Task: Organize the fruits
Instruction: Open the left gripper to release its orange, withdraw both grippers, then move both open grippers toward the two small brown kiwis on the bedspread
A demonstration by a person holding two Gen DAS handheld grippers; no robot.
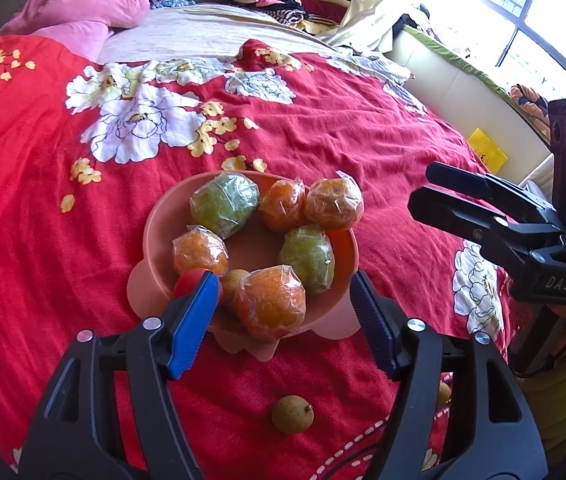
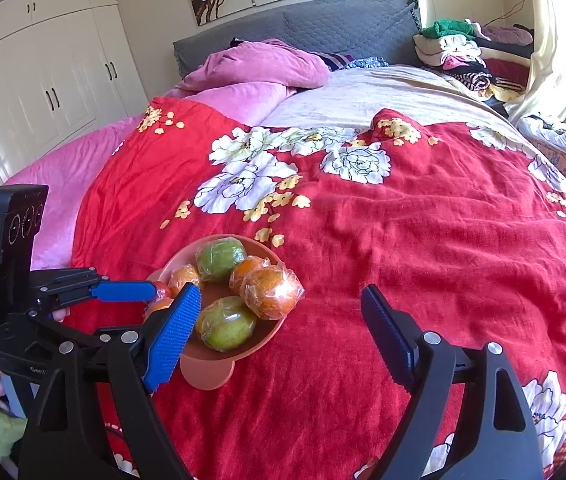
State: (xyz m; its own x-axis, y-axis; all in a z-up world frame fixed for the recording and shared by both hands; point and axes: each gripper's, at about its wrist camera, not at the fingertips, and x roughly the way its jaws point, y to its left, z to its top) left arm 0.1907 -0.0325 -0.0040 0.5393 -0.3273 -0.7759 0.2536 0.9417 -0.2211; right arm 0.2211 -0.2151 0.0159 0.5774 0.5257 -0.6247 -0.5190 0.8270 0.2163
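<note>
One longan (image 1: 292, 414) lay loose on the bed (image 1: 323, 128) near the bowl (image 1: 151, 236). Both grippers, left (image 1: 283, 304) and right (image 2: 279, 320), had jaws apart and empty; next likely called for clamping it.

I see a red floral bedspread (image 2: 423, 248) filling the middle, pink pillows (image 2: 259, 64) at upper centre, folded clothes (image 2: 455, 52) upper right, and white wardrobe doors (image 2: 43, 80) at upper left.

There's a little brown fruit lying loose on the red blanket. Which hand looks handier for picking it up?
Left, probably. The small brown fruit lies just below the left gripper, whose fingers stand open. The right wrist view doesn't show it.
</note>
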